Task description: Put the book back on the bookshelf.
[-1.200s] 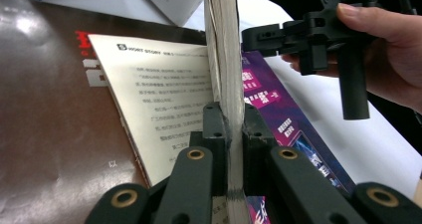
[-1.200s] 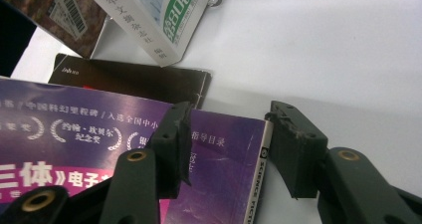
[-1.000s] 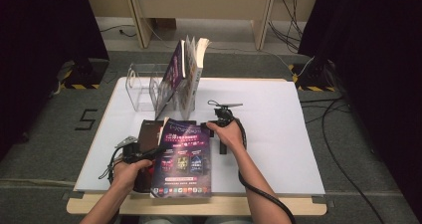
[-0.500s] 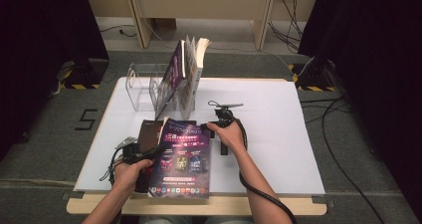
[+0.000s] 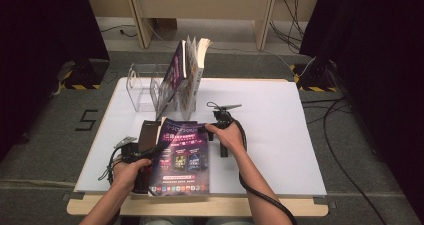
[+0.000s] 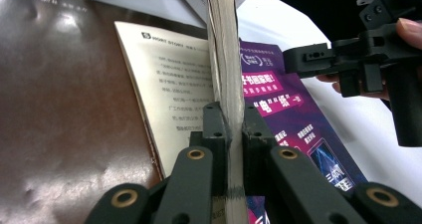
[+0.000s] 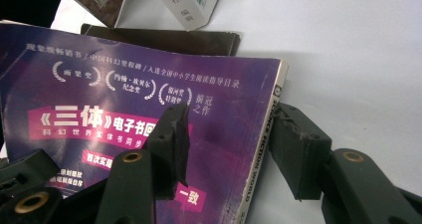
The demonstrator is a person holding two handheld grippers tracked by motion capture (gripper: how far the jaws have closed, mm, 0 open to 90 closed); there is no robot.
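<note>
Evidently a two-sided hold, meant to steady and raise the purple Science Fiction World magazine (image 5: 182, 152) off the brown book (image 5: 148, 130) beneath it, probably for filing in the clear acrylic rack (image 5: 142, 85) at the back of the white table (image 5: 280, 150), beside the books (image 5: 189, 67) already standing there. On the left gripper (image 6: 230, 129), fingers (image 6: 214, 129) pressed together on the magazine's long open edge, the page block squeezed between them and seen edge-on, rising away from the camera; likely gripped there so that this side can be tipped up. On the right gripper (image 7: 229, 122), fingers (image 7: 171, 134) spread and not closed: one over the purple cover, the other just beyond the spine, above bare table, so straddling the spine near the top corner, apparently to brace it as a hinge or to take a hold next. Magazine itself near the front of the table, lying partly on the brown book, between the two grippers, left edge lifted a little, spine side low. Whether the right fingers actually touch the cover: cannot tell.
</note>
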